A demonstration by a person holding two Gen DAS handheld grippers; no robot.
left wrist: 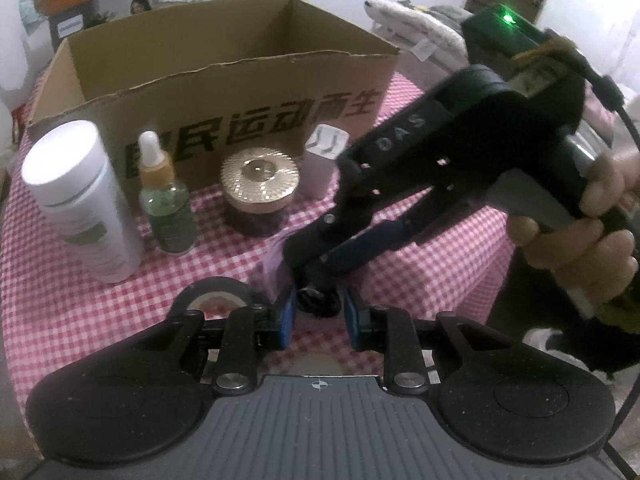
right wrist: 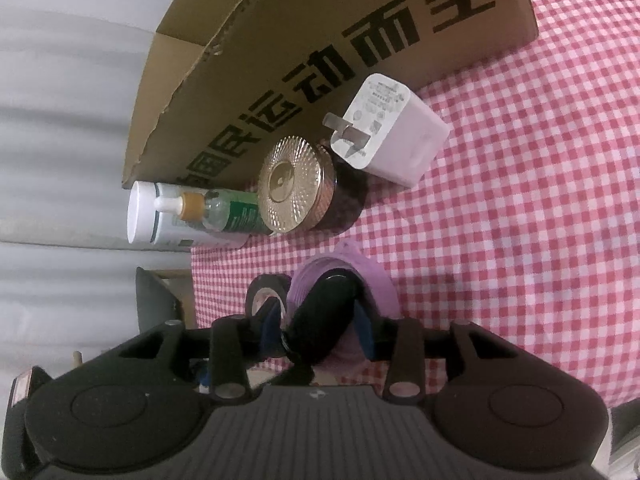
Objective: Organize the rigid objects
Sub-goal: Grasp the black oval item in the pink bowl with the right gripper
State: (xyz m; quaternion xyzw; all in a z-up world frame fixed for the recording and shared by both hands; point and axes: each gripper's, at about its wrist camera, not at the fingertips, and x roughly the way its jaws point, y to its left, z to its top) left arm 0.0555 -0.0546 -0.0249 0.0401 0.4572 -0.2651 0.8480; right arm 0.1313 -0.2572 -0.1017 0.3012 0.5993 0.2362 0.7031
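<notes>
left gripper (left wrist: 318, 312): blue fingers (left wrist: 287, 316) drawn close, pinching a small dark thing, pointing steeply down | right gripper (left wrist: 310, 276): comes in from the right, tilted down, tips just ahead of the left's; pads (right wrist: 366, 328) flank a dark cylinder, contact unclear | right hand (left wrist: 580, 232): curled round the handle

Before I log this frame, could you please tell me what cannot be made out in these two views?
- Left wrist view: the cardboard box floor, hidden by its near wall.
- Both views: the black object, covered by the right gripper and left gripper. What it is stays unclear, as does whether the right pads press it.
- Left wrist view: the tape roll, partly behind a finger.
- Left wrist view: the white bottle label, blurred.
</notes>
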